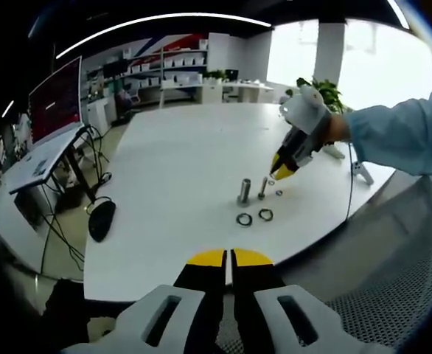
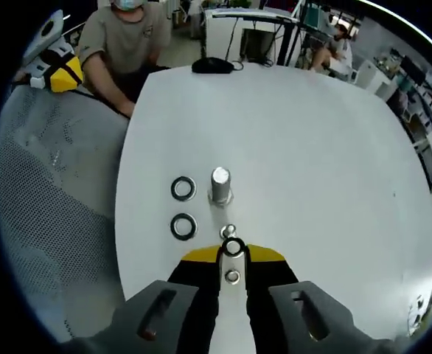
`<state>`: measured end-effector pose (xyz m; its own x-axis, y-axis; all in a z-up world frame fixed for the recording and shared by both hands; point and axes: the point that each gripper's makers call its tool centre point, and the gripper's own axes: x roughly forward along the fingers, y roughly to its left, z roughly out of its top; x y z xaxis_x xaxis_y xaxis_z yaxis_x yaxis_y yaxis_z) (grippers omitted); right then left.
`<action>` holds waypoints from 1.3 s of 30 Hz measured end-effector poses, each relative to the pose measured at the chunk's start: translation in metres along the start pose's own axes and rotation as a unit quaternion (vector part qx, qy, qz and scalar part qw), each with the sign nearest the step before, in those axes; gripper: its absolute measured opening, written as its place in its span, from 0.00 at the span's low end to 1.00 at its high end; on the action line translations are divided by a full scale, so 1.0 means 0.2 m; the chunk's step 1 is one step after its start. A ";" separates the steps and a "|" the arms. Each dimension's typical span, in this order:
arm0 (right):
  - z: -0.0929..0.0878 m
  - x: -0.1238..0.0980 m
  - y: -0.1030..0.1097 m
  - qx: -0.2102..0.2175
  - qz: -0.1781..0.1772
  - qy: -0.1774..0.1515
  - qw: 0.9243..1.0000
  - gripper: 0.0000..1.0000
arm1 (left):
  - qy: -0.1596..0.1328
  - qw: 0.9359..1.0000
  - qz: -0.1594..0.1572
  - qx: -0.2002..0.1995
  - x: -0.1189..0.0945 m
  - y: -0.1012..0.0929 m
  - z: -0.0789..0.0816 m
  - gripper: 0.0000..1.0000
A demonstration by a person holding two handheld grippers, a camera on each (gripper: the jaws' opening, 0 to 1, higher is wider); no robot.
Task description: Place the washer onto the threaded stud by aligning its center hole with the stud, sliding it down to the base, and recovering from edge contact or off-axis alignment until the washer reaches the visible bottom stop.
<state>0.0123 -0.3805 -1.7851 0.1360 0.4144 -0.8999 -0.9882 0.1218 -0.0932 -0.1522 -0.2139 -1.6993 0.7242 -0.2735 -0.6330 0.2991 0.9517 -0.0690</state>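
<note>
Right tongs (image 2: 232, 254) clamp a small washer (image 2: 234, 247) above the thin stud (image 2: 228, 231); off-axis descent could catch its edge. Left tongs (image 1: 228, 258) rest together.

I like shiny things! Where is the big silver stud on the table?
In the right gripper view, the big stud stands upright mid-table, just right of two loose washers and beyond the right gripper.

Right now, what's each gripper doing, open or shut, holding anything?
Left gripper: shut, holding nothing.
Right gripper: shut on a small washer, just above the threaded stud.
</note>
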 end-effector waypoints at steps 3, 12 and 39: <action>0.01 0.00 -0.01 -0.005 -0.004 -0.001 1.000 0.13 | 0.002 1.000 0.000 0.001 0.00 0.00 0.00 0.00; 0.04 0.02 0.00 -0.018 -0.002 0.005 1.000 0.13 | 0.001 1.000 -0.001 0.000 0.00 0.00 0.00 0.00; 0.05 0.08 -0.01 -0.034 0.012 0.023 0.999 0.13 | -0.005 1.000 0.001 -0.002 0.00 0.00 0.01 0.00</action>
<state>0.0175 -0.3648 -1.7949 0.1100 0.3750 -0.9205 -0.9939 0.0503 -0.0983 -0.1514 -0.2131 -1.6977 0.7309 -0.2733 -0.6254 0.2952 0.9528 -0.0713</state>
